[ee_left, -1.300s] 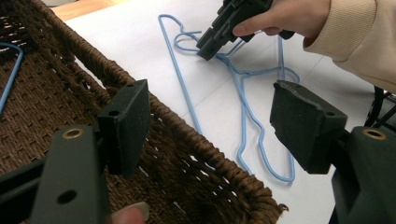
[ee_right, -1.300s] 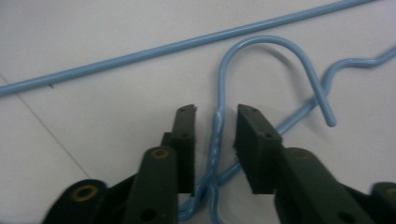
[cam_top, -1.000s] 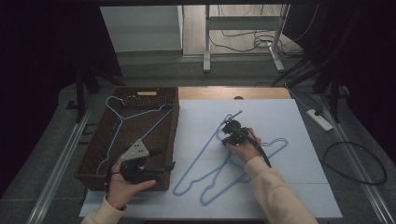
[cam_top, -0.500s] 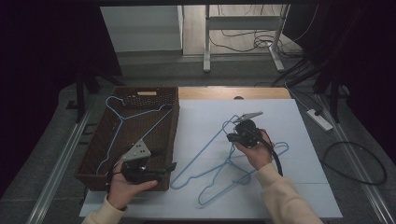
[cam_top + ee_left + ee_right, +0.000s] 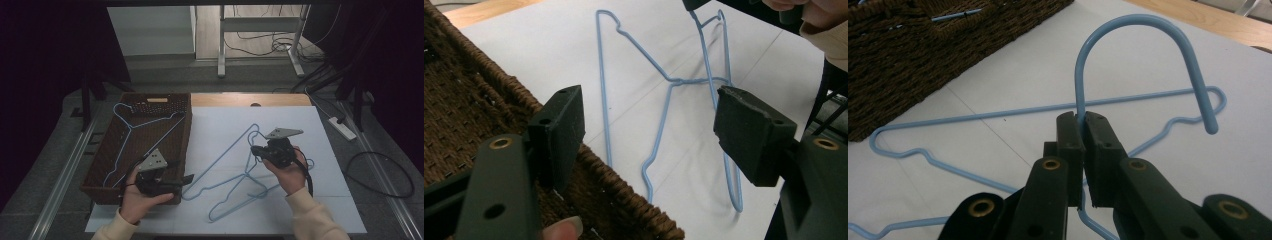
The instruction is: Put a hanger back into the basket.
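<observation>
I am holding a light blue wire hanger point(image 5: 1148, 60) by the neck, just below its hook, with the right gripper point(image 5: 261, 150). Its fingers point(image 5: 1070, 145) are pinched fully together on the wire. Over the last second my right hand has been carrying the hook end rightward and slightly toward me, so this hanger is now tilting up off the white table point(image 5: 220, 125) at the hook while its far end is resting on the sheet. A second blue hanger point(image 5: 220, 172) is lying flat on the table, crossing the first one, so I am judging that the two are being separated and the lifted one is next for stowing. The woven brown basket point(image 5: 186, 131) is sitting at the table's left edge with a third blue hanger point(image 5: 131, 131) already inside it. My left gripper point(image 5: 181, 181) is waiting at the basket's near right corner, having barely moved, its fingers point(image 5: 561, 125) spread wide and holding nothing.
</observation>
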`<state>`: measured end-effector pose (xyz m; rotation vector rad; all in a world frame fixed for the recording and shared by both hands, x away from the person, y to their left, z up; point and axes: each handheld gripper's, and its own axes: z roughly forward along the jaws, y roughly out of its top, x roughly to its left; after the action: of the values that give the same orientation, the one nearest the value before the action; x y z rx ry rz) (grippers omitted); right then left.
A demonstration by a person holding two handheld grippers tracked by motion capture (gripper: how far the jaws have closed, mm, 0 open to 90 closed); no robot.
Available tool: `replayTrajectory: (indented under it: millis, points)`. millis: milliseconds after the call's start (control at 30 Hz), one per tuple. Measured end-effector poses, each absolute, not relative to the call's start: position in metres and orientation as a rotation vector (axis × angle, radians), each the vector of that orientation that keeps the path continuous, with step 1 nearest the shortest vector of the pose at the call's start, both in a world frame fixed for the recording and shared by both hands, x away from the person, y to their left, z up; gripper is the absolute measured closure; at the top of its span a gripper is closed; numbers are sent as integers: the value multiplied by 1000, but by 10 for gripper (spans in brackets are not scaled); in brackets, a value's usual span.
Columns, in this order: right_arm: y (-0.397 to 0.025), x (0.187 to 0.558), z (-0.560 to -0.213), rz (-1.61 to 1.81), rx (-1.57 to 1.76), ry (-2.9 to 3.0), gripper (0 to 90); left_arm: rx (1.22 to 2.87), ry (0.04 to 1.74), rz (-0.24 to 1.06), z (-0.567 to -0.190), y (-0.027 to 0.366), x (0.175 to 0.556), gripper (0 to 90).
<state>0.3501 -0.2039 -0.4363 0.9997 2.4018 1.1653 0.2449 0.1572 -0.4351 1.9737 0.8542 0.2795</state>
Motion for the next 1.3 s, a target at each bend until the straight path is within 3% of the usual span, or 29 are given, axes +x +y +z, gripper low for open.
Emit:
replayTrajectory:
  millis: [400, 1300]
  points:
    - [-215, 339, -432, 1220, 1001, 2371, 866, 1990, 840, 260, -432, 141, 246, 288]
    - [-212, 334, -429, 1263, 992, 2371, 867, 2101, 782, 98, -436, 67, 268, 276]
